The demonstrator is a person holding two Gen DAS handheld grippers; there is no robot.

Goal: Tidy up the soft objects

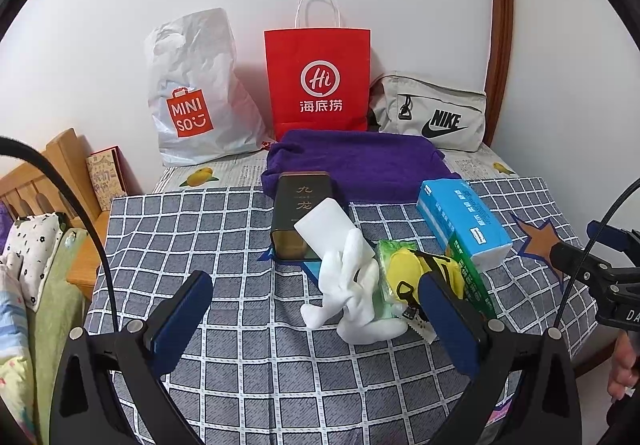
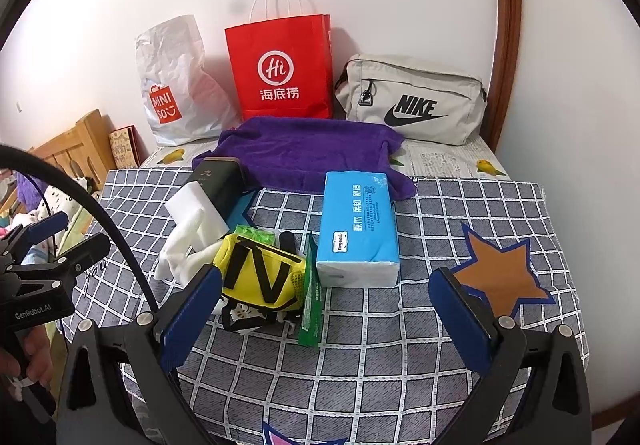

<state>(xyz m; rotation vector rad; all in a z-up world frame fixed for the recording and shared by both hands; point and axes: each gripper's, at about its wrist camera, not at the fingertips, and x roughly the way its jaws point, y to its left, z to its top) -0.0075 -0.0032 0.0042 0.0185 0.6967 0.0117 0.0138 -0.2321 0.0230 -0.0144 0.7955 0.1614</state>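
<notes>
Checked tablecloth (image 1: 240, 229), crumpled white socks (image 1: 352, 285), purple towel (image 1: 360, 165)

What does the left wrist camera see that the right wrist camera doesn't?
Only the left wrist view shows the left gripper head-on, open around the white socks, with the tin's gold lettering legible.

Only the right wrist view shows the right gripper head-on, open and empty, plus the whole star patch.

Both show the tissue pack, purple towel, yellow pouch, red bag, Miniso bag and Nike bag.
</notes>
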